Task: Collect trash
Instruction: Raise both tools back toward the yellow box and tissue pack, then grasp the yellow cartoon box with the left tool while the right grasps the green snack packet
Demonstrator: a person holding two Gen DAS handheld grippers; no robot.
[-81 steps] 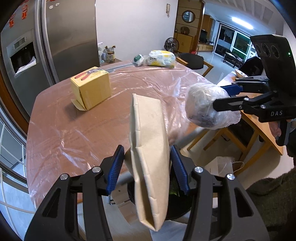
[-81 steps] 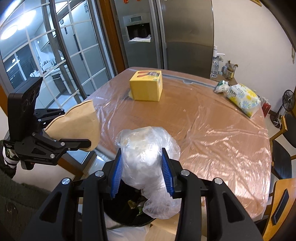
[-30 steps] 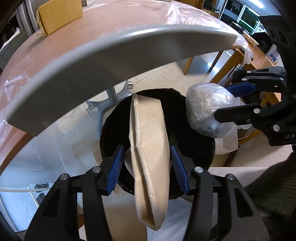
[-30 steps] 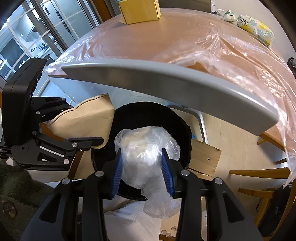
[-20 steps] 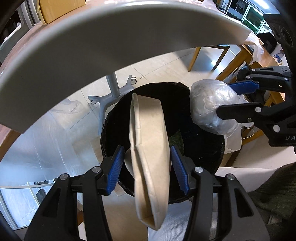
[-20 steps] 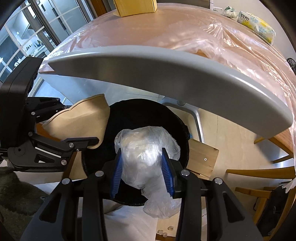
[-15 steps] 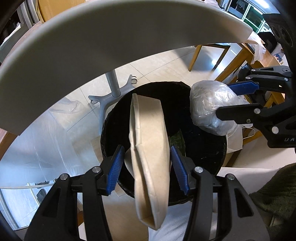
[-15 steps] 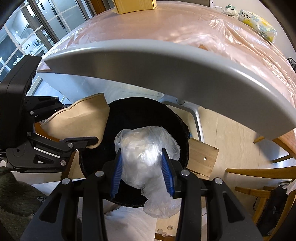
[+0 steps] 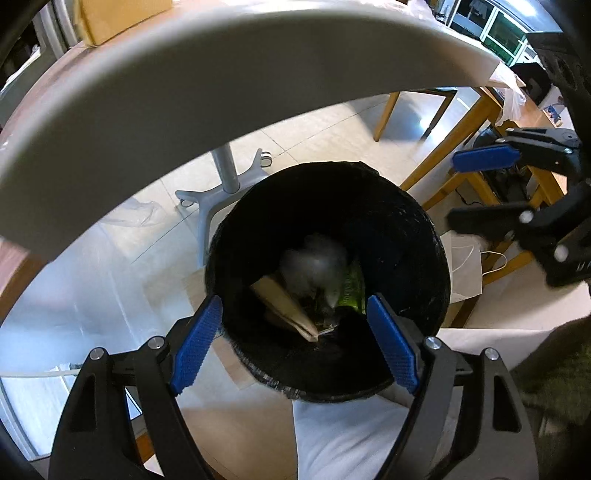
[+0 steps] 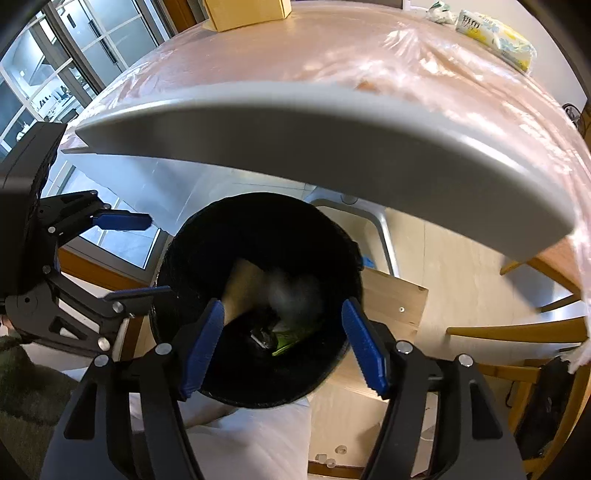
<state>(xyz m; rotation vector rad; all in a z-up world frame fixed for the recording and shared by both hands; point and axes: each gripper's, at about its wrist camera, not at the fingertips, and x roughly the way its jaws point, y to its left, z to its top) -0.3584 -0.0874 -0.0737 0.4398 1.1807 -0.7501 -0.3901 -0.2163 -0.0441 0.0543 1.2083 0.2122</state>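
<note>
A black trash bin [image 9: 417, 236] stands on the floor below the table edge; it also shows in the right wrist view [image 10: 192, 240]. Inside it lie the brown paper bag [image 9: 284, 299] and the blurred clear plastic bag [image 9: 314, 262], seen too in the right wrist view as paper bag [image 10: 243, 284] and plastic bag [image 10: 293, 291], with green trash [image 9: 351, 288] beside them. My left gripper [image 9: 295, 343] is open and empty above the bin. My right gripper [image 10: 282, 343] is open and empty above the bin.
The grey table edge [image 9: 221, 66] with plastic sheet arches over the bin. A yellow box [image 10: 247, 11] and a tissue pack [image 10: 495, 33] lie on the table. Wooden chair legs [image 9: 436, 155], a grey table foot [image 9: 225, 184] and a wooden board [image 10: 395, 299] surround the bin.
Both grippers have opened. The paper bag and the plastic bag have dropped from them into the bin.
</note>
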